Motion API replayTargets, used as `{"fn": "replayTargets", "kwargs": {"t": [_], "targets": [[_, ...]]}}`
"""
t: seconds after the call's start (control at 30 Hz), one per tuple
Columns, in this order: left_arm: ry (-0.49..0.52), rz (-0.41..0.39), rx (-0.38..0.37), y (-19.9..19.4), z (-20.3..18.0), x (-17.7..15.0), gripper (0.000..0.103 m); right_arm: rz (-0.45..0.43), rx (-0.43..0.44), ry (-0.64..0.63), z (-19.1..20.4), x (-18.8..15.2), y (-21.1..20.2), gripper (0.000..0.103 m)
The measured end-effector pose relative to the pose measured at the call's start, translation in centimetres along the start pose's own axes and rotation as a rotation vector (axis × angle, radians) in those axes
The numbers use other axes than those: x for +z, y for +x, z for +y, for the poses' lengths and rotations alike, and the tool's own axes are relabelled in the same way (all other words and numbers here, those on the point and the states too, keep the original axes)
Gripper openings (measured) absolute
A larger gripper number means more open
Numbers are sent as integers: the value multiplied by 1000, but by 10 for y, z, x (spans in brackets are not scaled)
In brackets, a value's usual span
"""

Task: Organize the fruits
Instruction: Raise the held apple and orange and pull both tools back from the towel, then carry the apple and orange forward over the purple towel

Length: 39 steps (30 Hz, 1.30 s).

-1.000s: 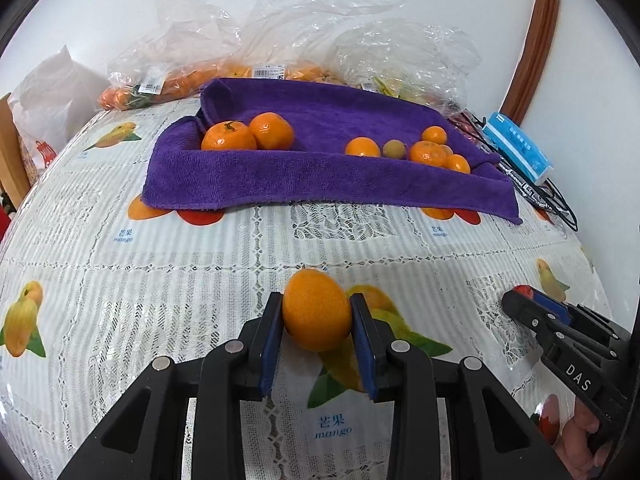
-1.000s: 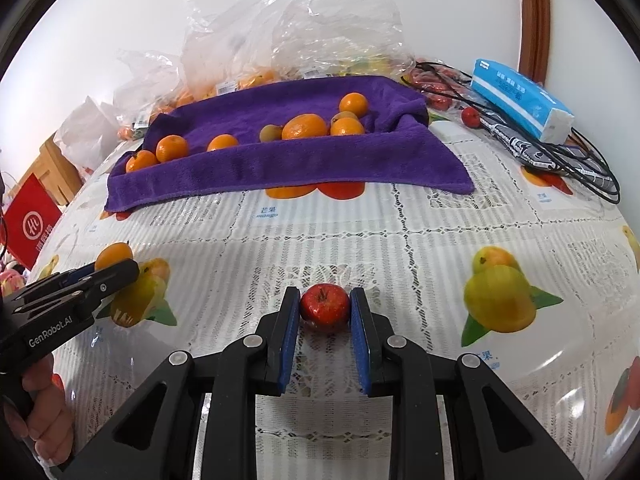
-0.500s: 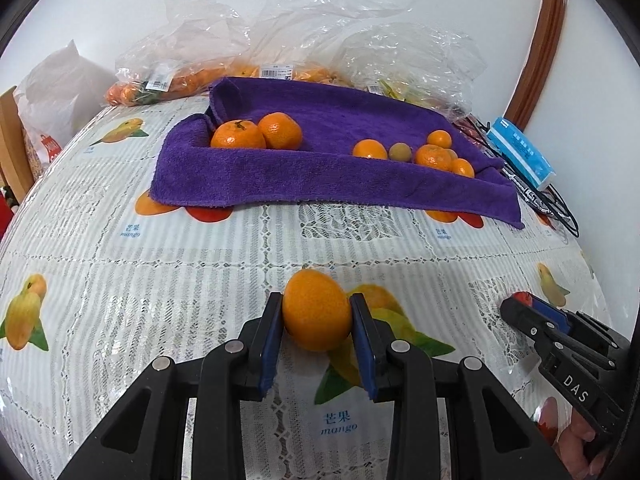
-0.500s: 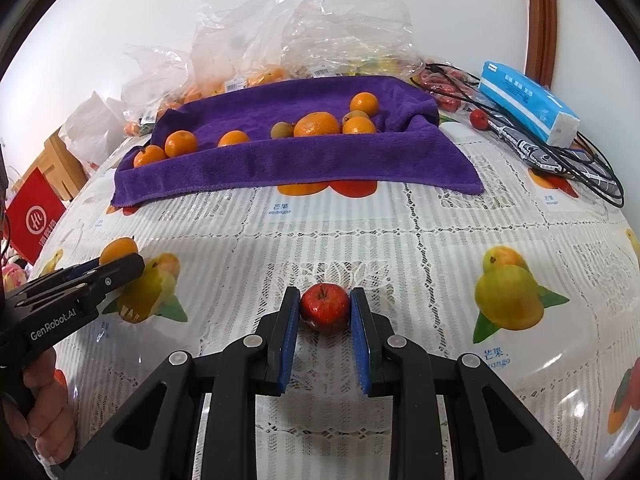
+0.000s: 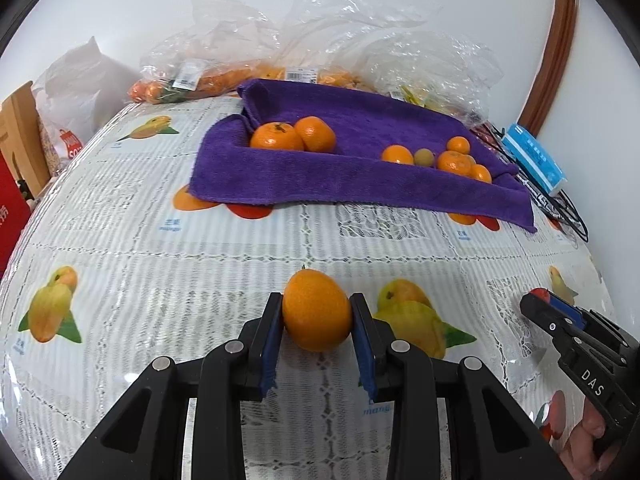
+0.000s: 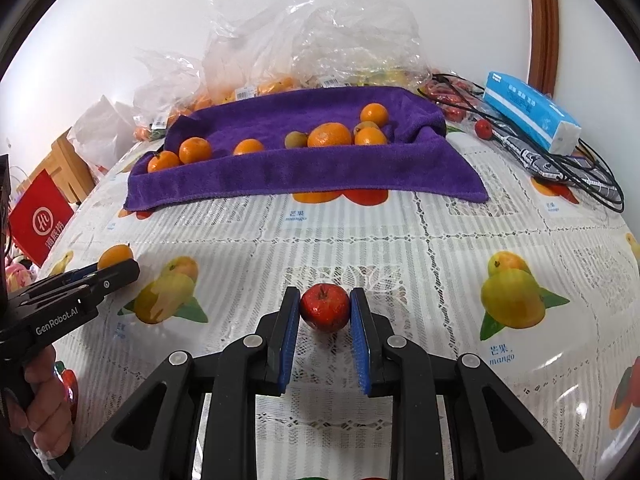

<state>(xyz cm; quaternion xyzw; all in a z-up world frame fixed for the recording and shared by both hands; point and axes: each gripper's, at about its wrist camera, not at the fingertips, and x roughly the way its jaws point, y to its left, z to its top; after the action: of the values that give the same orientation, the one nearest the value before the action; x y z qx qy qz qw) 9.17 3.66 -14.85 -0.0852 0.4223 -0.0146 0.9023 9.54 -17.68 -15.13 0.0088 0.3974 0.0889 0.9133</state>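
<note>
Your left gripper was clamped on an orange, both blue pads pressed against its sides, over the near part of the table with its fruit-print lace tablecloth. Your right gripper had its jaws closed on a small red apple-like fruit, also above the near edge of the table. In the right wrist view your left hand showed at the lower left, wrapped round its gripper's handle.

Farther back, toward the far edge, lay a purple towel with its borders rolled up. Two oranges sat together at its left end, and a cluster of smaller oranges with one greenish-brown fruit sat at its right end.

Behind the towel, clear plastic bags of fruit stood against the wall. At the far right corner lay a blue tissue pack over black cables.
</note>
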Motion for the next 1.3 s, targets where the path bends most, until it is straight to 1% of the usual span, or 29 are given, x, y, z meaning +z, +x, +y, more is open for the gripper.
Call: {"fn": "replayTargets", "kwargs": {"t": [0.17,0.27,0.47,0.93,1.3], "targets": [[-3,-20,-1,-10,3,4,31,-26,1,-14,4,6,-9,25],[-10,-28,-15,-16,4,7,31,-42,2,-20,6,12,-15,25],[4,-54,-18,-29,2,12,31,-80,-1,-38,14,22,-25,25],[10,-88,-34,-45,-1,16,31,-121,2,-52,22,27,-43,25],[14,-118,-45,-55,-7,28,31,-159,0,-62,25,38,-55,25]]}}
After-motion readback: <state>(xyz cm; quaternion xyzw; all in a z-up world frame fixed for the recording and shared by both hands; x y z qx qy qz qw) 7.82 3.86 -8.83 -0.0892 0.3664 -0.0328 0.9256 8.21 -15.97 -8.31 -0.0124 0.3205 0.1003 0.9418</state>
